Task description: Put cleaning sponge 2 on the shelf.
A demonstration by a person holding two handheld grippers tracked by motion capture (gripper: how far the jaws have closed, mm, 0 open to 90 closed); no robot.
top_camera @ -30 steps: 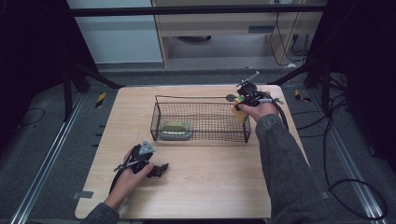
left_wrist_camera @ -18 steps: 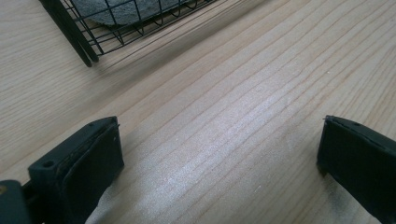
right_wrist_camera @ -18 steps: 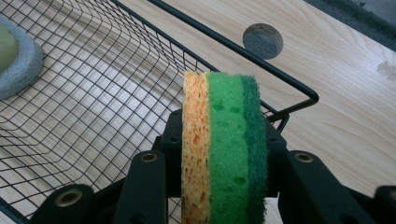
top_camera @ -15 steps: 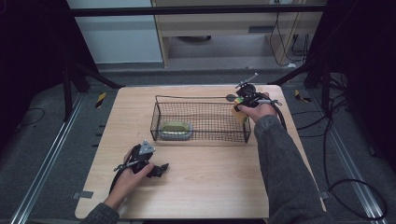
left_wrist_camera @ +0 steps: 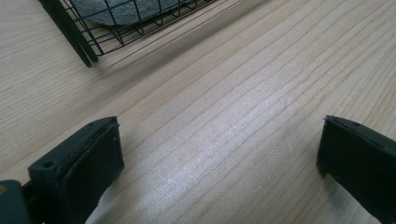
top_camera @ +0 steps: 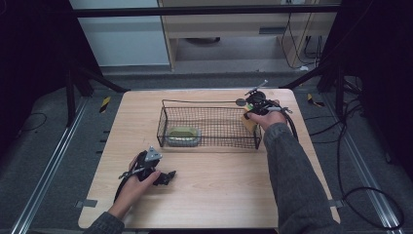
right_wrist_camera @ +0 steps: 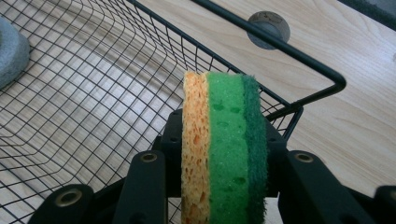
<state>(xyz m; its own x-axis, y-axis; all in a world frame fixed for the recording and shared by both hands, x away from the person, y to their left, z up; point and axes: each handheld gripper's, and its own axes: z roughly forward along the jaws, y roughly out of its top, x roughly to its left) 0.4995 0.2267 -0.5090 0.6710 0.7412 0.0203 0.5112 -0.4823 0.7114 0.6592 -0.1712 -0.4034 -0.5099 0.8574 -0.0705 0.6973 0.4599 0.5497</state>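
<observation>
A black wire basket [top_camera: 209,139] stands on the wooden table [top_camera: 219,190], with a grey-green sponge [top_camera: 183,136] lying in its left part. My right gripper [top_camera: 249,118] is at the basket's far right corner, shut on two sponges held edge-up: an orange one [right_wrist_camera: 194,149] and a green one [right_wrist_camera: 229,144] with a dark scouring side. They hang above the basket [right_wrist_camera: 84,116] interior. My left gripper [top_camera: 168,177] rests on the table in front of the basket, open with nothing between its jaws; its fingers [left_wrist_camera: 81,168] sit on bare wood near the basket's corner [left_wrist_camera: 74,37].
A round grey disc [right_wrist_camera: 268,29] is set in the tabletop just beyond the basket's far right corner [top_camera: 240,102]. Cables trail off the table's right side [top_camera: 341,136]. Dark floor and metal rails surround the table.
My right gripper has shifted slightly left over the basket's far right corner with the sponges. The left gripper has stayed put.
</observation>
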